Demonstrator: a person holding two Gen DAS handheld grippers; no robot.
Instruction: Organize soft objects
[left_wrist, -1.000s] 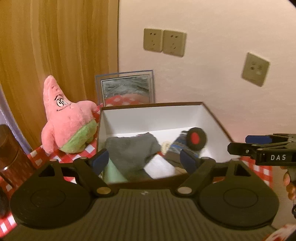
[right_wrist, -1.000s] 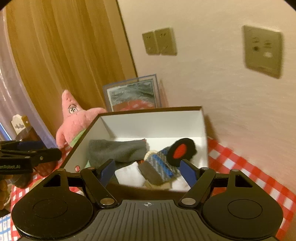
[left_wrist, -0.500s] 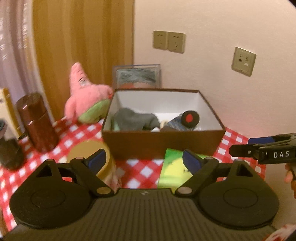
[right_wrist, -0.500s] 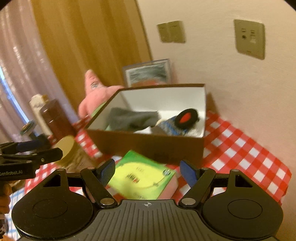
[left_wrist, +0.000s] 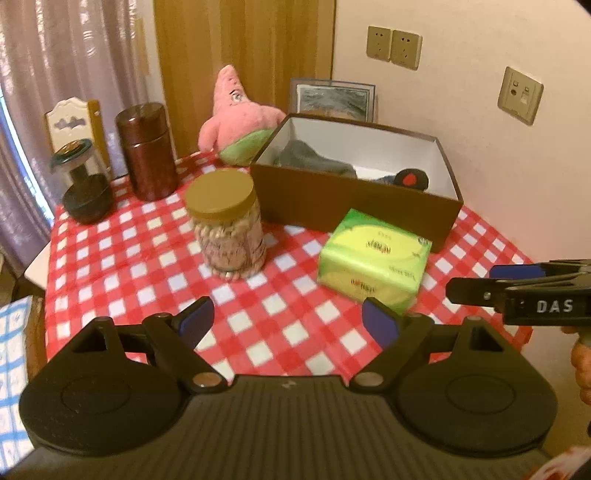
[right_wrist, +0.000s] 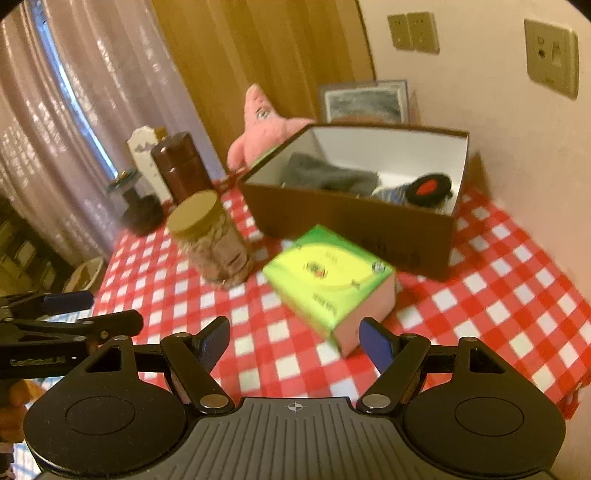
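Observation:
A brown box (left_wrist: 354, 201) (right_wrist: 343, 218) with white inside stands at the table's back right. It holds a grey cloth (left_wrist: 314, 160) (right_wrist: 328, 177) and a striped soft item with a black and red disc (left_wrist: 408, 179) (right_wrist: 428, 188). A pink star plush (left_wrist: 240, 118) (right_wrist: 266, 125) leans against the box's left side. A green tissue pack (left_wrist: 373, 260) (right_wrist: 328, 277) lies in front of the box. My left gripper (left_wrist: 288, 323) and right gripper (right_wrist: 295, 341) are open and empty, held above the table's near edge.
A jar with a tan lid (left_wrist: 227, 225) (right_wrist: 210, 240) stands left of the tissue pack. A dark brown canister (left_wrist: 146, 151), a black dumbbell (left_wrist: 83, 184) and a white chair back (left_wrist: 75, 120) are at the far left. A framed picture (left_wrist: 332, 98) leans behind the box.
Both grippers have pulled back from over the box toward the table's near edge. The jar, tissue pack and left-side objects have come into view. The jaws stay open.

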